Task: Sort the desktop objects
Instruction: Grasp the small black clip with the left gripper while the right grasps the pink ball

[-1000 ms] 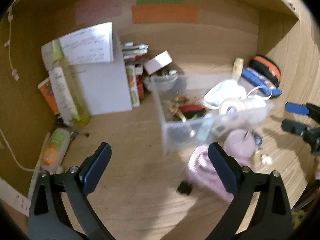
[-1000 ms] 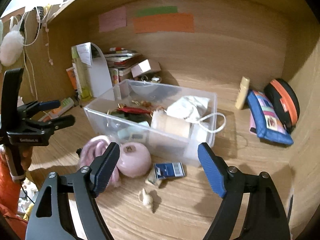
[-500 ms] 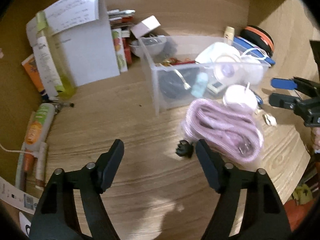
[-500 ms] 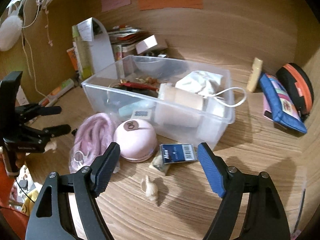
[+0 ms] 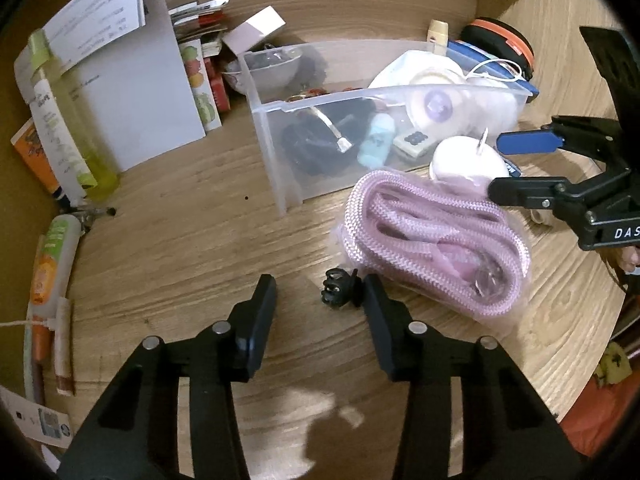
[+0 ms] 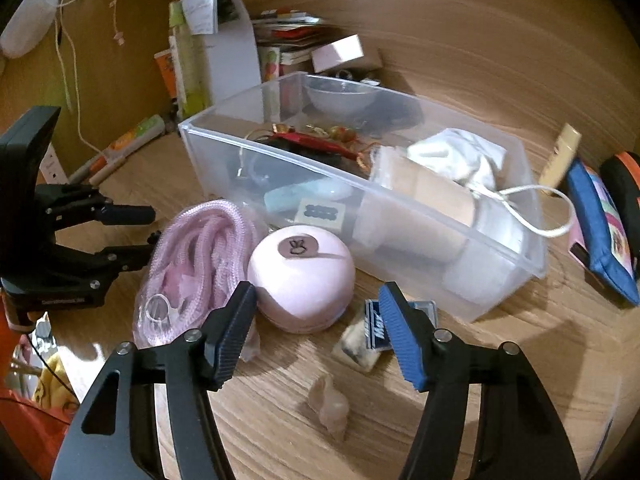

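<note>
A clear plastic box point(image 6: 360, 216) is seen on the wooden tabletop point(image 5: 180, 248). Inside it are kept a white cloth mask point(image 6: 456, 156), a paper tube point(image 6: 424, 192), a small blue bottle point(image 5: 376, 140) and a red and gold trinket point(image 6: 320, 140). A clear bowl point(image 6: 340, 96) is seen at the box's 12 o'clock.

The left hand-held gripper point(image 5: 320, 300) is being closed, with a black hair clip point(image 5: 338, 290) just inside its right finger, not yet squeezed. The right hand-held gripper point(image 6: 316, 308) is being closed too, half wide, with a pink round case point(image 6: 300, 276) just beyond its tips. A bagged pink rope point(image 5: 432, 236) is laid at the case's 9 o'clock.
</note>
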### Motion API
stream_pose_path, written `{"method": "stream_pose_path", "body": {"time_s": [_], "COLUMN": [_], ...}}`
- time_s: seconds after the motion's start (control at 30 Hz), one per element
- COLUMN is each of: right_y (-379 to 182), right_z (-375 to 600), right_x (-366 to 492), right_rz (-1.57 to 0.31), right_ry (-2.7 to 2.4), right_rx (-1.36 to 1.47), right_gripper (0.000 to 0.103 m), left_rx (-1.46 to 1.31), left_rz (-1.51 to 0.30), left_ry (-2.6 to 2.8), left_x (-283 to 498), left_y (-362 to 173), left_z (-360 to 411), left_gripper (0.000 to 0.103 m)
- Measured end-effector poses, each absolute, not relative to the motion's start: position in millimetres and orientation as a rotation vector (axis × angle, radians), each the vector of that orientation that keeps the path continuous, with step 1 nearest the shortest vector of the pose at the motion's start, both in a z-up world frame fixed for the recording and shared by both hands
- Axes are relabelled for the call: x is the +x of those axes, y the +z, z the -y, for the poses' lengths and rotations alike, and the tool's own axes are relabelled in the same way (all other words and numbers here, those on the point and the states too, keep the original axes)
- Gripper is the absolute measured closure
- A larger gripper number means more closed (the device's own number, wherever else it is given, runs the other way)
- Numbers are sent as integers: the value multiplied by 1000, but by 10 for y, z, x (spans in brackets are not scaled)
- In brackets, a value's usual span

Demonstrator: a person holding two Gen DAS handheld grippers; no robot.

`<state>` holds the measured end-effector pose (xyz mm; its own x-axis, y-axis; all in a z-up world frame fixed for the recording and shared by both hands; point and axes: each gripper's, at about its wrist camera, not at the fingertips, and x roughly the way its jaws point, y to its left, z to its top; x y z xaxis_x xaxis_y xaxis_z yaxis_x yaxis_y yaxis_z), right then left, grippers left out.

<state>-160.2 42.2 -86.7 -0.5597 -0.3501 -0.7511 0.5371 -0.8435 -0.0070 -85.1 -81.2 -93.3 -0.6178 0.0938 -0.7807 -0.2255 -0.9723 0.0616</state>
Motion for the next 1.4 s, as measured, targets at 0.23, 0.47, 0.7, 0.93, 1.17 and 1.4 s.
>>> {"method": "stream_pose_path", "body": {"time_s": [0.23,0.47,0.7,0.93,1.17,1.4], "right_y": [-864,-898,-934,-921,-737,-403], "right_z": [-356,-326,-323,-308,-404,-547], "right_x": [-1677,-1765,-1824,-1766,-1633,-1458], "right_rz": [-312,-266,-204,-201,-174,-141], "right_ry": [-2338,-2313,-2309,-2344,-2375,-2424], "right_rx": [1091,1122,1147,1136,1069,953], "right_gripper": [43,43,43,43,43,43], "left_rx": [-1267,-1238,-1208,-1130,-1043,-926], "left_rz": [-226,-216,-174,-108,-63,-4], "left_ry": [2658,2642,2685,2742,2796,2823], "left_x": [-919,-868,-763,-613,-576,-640], "left_y": [-936,-930,-868,-703,-499,-252], "left_z": [814,799,881,1003,1042,984], "left_gripper": [67,83,85,85,85,85]}}
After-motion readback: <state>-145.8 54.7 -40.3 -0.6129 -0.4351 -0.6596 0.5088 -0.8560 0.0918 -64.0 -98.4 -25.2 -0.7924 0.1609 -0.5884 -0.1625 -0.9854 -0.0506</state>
